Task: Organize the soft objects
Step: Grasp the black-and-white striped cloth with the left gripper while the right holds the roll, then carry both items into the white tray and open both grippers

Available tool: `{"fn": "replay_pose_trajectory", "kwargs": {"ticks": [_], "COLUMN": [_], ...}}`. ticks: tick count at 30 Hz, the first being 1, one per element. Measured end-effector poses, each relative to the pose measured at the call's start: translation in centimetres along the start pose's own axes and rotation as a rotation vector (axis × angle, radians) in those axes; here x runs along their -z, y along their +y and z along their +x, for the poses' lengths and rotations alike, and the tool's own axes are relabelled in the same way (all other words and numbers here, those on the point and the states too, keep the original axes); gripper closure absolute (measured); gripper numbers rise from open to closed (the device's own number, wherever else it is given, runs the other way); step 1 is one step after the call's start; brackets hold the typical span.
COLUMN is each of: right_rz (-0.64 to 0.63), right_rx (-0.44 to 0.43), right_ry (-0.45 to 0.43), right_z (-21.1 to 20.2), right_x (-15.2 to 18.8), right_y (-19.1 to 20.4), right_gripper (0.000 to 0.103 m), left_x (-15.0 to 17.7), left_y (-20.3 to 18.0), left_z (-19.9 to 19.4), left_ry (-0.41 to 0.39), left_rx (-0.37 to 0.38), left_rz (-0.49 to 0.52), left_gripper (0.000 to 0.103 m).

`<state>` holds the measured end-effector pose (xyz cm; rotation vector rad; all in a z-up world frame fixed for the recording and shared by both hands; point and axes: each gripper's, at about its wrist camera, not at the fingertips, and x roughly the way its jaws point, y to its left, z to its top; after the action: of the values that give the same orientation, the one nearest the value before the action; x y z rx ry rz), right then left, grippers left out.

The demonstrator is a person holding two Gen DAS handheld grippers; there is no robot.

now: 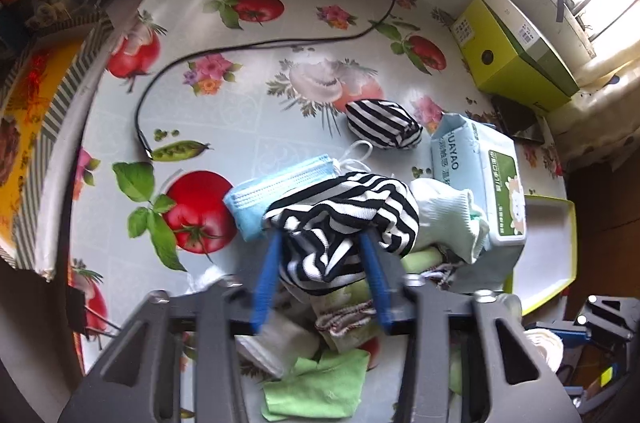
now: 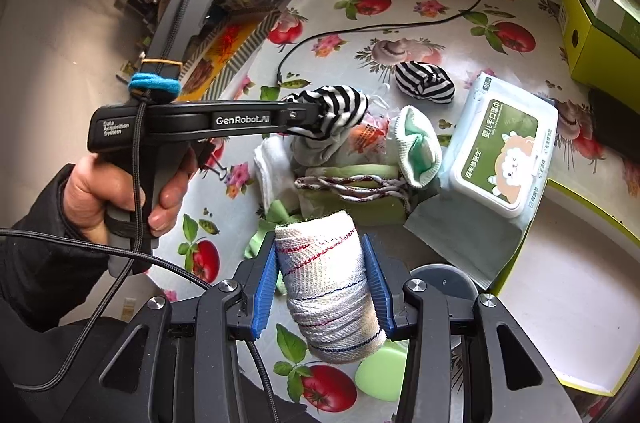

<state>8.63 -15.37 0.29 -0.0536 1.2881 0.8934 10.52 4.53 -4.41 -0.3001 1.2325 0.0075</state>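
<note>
Where visible: two striped socks [image 1: 344, 219], perhaps paired.

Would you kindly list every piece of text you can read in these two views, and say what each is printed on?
"GenRobot.AI": side of the left tool.
"Data Acquisition System": the same tool's rear, small print.
"HUAYAO": end of the wet wipes pack.
"80": top corner of that pack.
Chinese characters on the pack's green label: present, not reliably legible.
Labels on the yellow-green box: too small to read.
</note>
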Motion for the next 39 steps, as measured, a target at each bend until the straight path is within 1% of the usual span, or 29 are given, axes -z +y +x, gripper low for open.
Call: {"fn": "replay_pose_trajectory", "kwargs": {"ticks": [1, 2, 3, 6, 11, 14, 20, 24, 28, 35, 39], "right_rz": [0.001, 0.000, -0.001, -0.004, -0.007, -0.006, 0.012, 0.036, 0.075, 0.199, 0.267], "right_rx": [0.000, -0.001, -0.001, 0.002, 0.012, 0.021, 0.045, 0.065, 0.097, 0.167, 0.195], "right_ry": [-0.002, -0.004, -0.006, -0.017, -0.048, -0.073, -0.126, -0.161, -0.195, -0.251, -0.269], "right_z": [-0.1, -0.1, -0.1, -0.4, -1.5, -2.5, -4.6, -6.2, -7.9, -10.7, -11.5], "right_x": [0.0, 0.0, -0.1, -0.1, 0.3, 0.5, 1.4, 2.3, 3.4, 6.1, 7.4], "right_y": [0.0, 0.0, 0.0, 0.1, 0.3, 0.3, -0.1, -0.9, -2.4, -6.8, -9.4], "right_gripper": [0.063, 0.063, 0.063, 0.063, 0.063, 0.063, 0.063, 0.063, 0.063, 0.063, 0.063], "left_x": [0.1, 0.2, 0.3, 0.7, 1.3, 1.6, 2.2, 2.6, 2.7, 2.8, 2.6], "left_y": [0.1, 0.3, 0.5, 0.7, 0.7, 0.2, -1.6, -4.1, -7.3, -14.1, -17.7], "left_z": [-0.1, -0.2, -0.4, -1.2, -3.7, -5.3, -8.0, -9.1, -9.2, -7.7, -6.2], "left_ry": [-0.002, -0.005, -0.011, -0.036, -0.082, -0.111, -0.149, -0.159, -0.153, -0.102, -0.065], "left_rx": [-0.010, -0.010, -0.007, -0.020, -0.013, -0.014, 0.015, 0.049, 0.089, 0.173, 0.196], "left_rz": [0.000, -0.006, -0.014, -0.022, -0.038, -0.033, -0.015, 0.027, 0.082, 0.214, 0.283], "left_gripper": [0.088, 0.090, 0.093, 0.094, 0.095, 0.095, 0.095, 0.095, 0.095, 0.095, 0.095]}}
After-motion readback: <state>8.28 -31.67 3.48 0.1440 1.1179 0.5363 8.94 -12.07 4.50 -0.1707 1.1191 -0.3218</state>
